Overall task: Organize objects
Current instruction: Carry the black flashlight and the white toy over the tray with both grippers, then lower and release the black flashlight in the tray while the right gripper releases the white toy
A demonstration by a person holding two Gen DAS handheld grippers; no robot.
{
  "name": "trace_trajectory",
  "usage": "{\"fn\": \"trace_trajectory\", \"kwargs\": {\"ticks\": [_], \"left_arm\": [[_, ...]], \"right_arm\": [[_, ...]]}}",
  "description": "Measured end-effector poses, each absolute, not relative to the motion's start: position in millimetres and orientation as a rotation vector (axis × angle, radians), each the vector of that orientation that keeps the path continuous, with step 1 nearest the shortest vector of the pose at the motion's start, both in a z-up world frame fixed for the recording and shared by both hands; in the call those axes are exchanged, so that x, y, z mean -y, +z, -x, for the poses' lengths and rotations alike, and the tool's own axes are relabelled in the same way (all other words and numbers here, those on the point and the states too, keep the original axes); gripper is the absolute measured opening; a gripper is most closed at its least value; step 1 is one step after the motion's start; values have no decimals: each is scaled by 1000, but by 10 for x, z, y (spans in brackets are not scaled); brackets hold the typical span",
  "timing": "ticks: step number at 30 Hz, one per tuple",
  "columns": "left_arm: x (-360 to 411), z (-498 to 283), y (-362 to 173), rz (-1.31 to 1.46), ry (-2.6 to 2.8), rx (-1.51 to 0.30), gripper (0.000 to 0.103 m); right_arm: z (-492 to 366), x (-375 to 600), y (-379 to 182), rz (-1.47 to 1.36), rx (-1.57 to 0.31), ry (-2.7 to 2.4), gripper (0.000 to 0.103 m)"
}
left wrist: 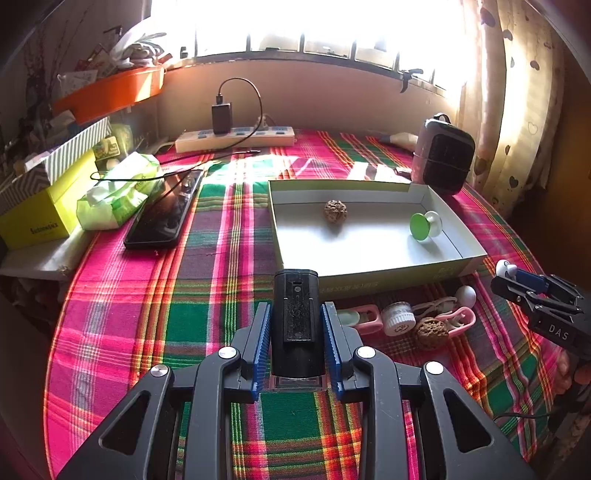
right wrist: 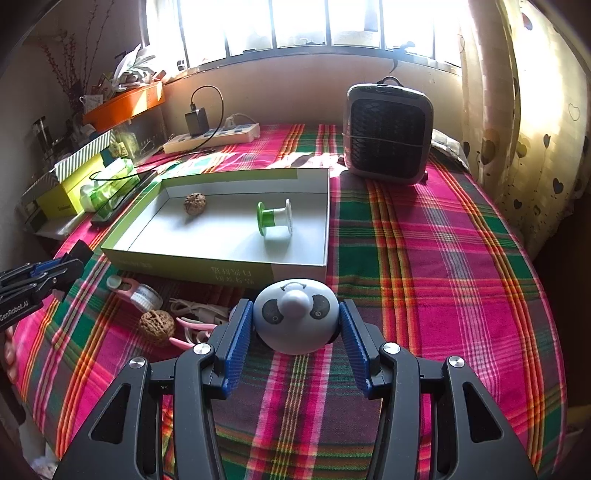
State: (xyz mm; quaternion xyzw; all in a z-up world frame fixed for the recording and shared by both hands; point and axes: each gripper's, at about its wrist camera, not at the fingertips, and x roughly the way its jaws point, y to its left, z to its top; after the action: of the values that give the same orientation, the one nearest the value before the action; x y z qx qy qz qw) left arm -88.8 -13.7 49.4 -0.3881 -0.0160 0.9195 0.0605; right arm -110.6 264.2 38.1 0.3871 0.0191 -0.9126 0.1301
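Black clip-like block (left wrist: 295, 321) pinched upright in left hand-held gripper (left wrist: 295, 343), panda toy (right wrist: 295, 315) in right (right wrist: 295, 332); tray (left wrist: 373, 275) just ahead, toward bench's far edge.

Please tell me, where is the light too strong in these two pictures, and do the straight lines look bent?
Left wrist view: the window is blown out to white, and a glare patch lies on the plaid cloth behind the box. Right wrist view: the window is also overexposed, the heater front stays dark. Both views: fisheye bends the sill and cloth stripes, corners go black.
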Motion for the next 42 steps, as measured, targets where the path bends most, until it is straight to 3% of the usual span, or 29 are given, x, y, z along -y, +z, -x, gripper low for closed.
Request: {"fn": "trace_trajectory", "kwargs": {"ticks": [24, 42], "left_arm": [[-57, 1443, 555, 1157, 2757, 22, 25], [-109, 1872, 425, 1202, 2739, 30, 25]], "right_arm": [[1698, -2365, 628, -1063, -111, -2613, 49], [2415, -2152, 458, -1178, -163, -2591, 49]]}}
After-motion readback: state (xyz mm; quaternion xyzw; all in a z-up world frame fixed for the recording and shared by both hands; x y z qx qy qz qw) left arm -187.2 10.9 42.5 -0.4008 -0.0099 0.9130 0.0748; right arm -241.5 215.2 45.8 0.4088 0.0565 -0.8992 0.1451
